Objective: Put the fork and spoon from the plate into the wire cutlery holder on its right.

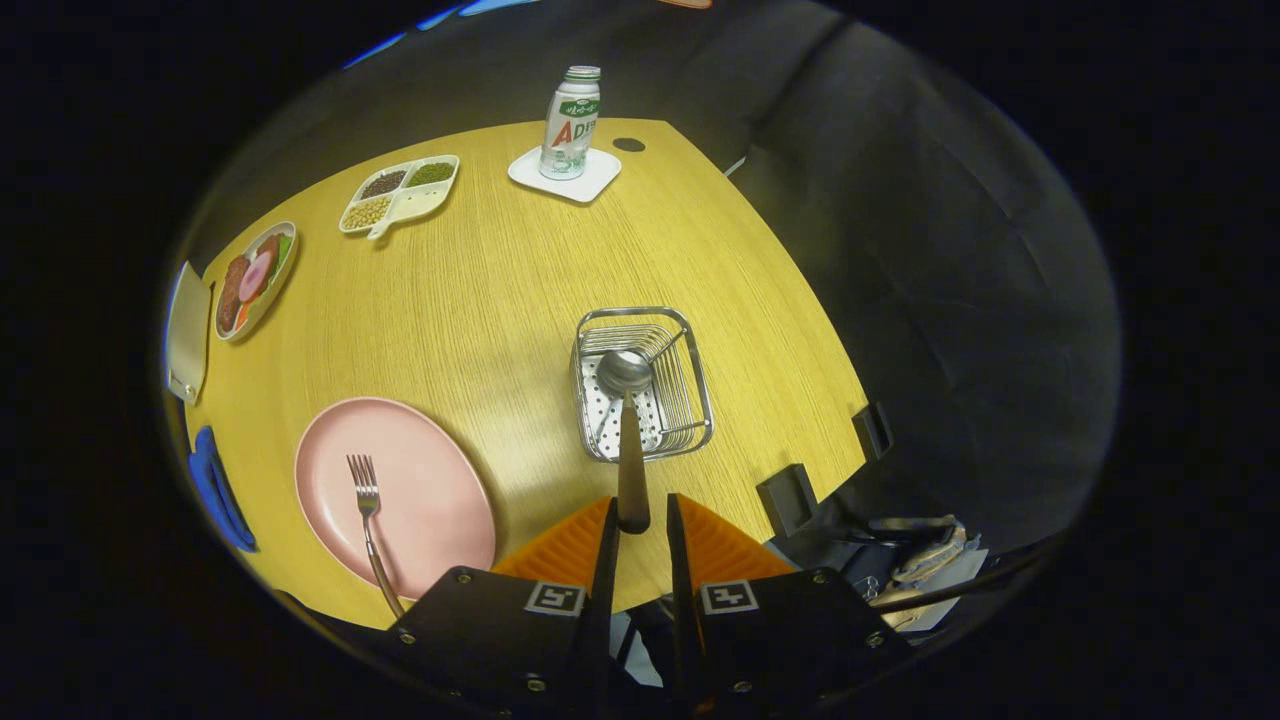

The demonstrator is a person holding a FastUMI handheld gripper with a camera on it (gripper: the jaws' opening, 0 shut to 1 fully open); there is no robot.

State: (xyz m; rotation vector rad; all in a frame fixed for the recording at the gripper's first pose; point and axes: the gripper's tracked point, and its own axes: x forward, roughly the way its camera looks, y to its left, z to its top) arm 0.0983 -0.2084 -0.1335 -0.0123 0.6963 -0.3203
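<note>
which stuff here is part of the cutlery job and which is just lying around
Job: spoon held over the holder, tool shut on its handle; fork on the plate.
Lying about: bottle on a coaster, snack tray, food plate.

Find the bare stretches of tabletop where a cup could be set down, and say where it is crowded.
Bare table: the wide middle between pink plate, divided tray, coaster and wire holder. Crowded: the far-left edge by the food plate; also the holder, where the gripper holds the spoon.

Fork on plate, wire holder to its right
</note>
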